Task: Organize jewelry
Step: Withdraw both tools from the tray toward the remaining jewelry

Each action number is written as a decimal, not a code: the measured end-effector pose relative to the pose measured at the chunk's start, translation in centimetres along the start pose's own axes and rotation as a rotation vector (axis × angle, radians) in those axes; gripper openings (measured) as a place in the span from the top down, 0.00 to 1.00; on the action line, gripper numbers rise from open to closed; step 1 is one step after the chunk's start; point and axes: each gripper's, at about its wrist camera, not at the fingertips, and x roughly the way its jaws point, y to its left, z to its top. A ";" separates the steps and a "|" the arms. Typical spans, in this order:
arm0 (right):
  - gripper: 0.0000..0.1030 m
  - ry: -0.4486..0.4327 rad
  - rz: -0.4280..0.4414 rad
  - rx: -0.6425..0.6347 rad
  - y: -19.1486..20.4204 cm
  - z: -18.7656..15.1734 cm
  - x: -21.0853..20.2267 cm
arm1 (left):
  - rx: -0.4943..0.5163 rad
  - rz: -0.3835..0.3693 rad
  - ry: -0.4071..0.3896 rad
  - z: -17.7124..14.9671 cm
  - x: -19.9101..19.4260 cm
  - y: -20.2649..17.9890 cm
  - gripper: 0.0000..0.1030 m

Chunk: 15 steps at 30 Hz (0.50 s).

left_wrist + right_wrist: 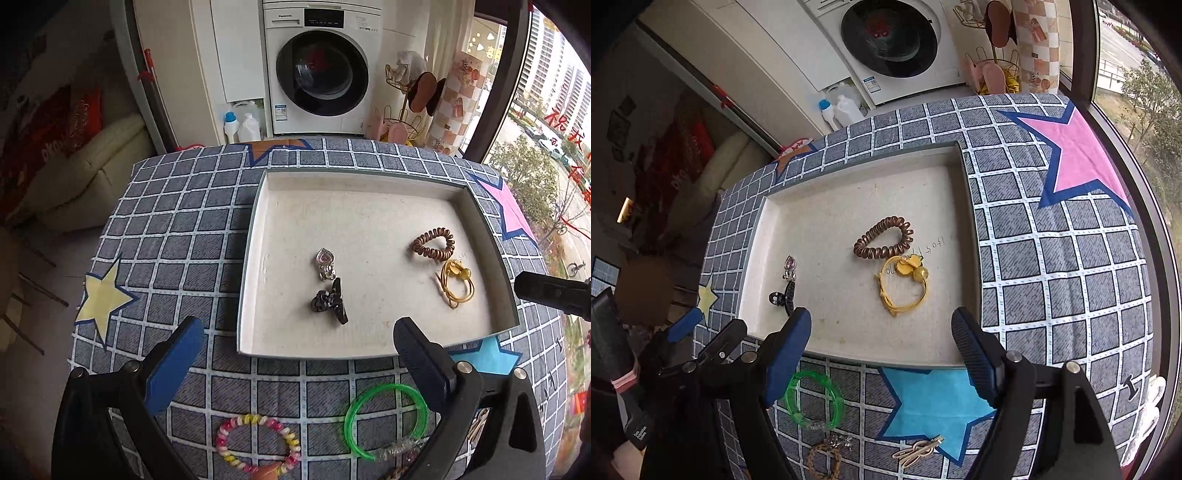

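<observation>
Left gripper (295,354): jaws wide apart, holding nothing, above the near edge of the white tray (255,236). Right gripper (882,350): jaws wide, empty. The tray holds four items: one brown coil hair tie (433,244), one yellow hair tie (455,282), one black claw clip (330,302), one silver clip (325,263). On the checked cloth (177,229): one green bangle (384,421), one multicoloured coil tie (258,447).

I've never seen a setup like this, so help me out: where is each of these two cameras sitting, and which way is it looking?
Left wrist: on the left gripper, looking down past its open fingers at the white tray; the right gripper's tip pokes in at right.
Right wrist: on the right gripper, open, looking down at the tray from its right side; the left gripper and a sleeve show at left.
Both see: tray, brown coil hair tie, green bangle, washing machine.
</observation>
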 end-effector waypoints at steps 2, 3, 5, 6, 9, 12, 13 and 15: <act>0.11 -0.003 -0.004 0.002 0.1 -0.8 -0.5 | -0.008 -0.001 0.011 -1.0 -0.7 0.8 0.00; 0.11 -0.008 -0.003 0.002 0.2 -1.2 -0.9 | -0.010 0.003 0.016 -1.6 -1.1 1.2 0.00; 0.11 -0.015 -0.005 -0.003 0.3 -2.2 -1.5 | -0.014 0.009 0.028 -2.7 -1.7 2.0 0.00; 0.11 -0.018 -0.009 -0.007 0.4 -2.8 -1.8 | -0.018 0.009 0.035 -3.4 -1.9 2.4 0.00; 0.11 -0.022 -0.025 -0.012 0.6 -4.5 -2.4 | -0.017 0.030 0.050 -5.2 -2.7 3.2 0.00; 0.11 0.005 -0.022 0.006 0.5 -6.2 -2.7 | -0.034 0.039 0.078 -7.0 -3.2 4.2 0.00; 0.11 0.023 -0.024 0.014 0.4 -6.8 -2.7 | -0.046 0.039 0.089 -7.6 -3.2 4.6 0.00; 0.11 0.057 -0.037 0.029 0.2 -7.9 -2.6 | -0.063 0.047 0.111 -8.8 -3.2 5.1 0.00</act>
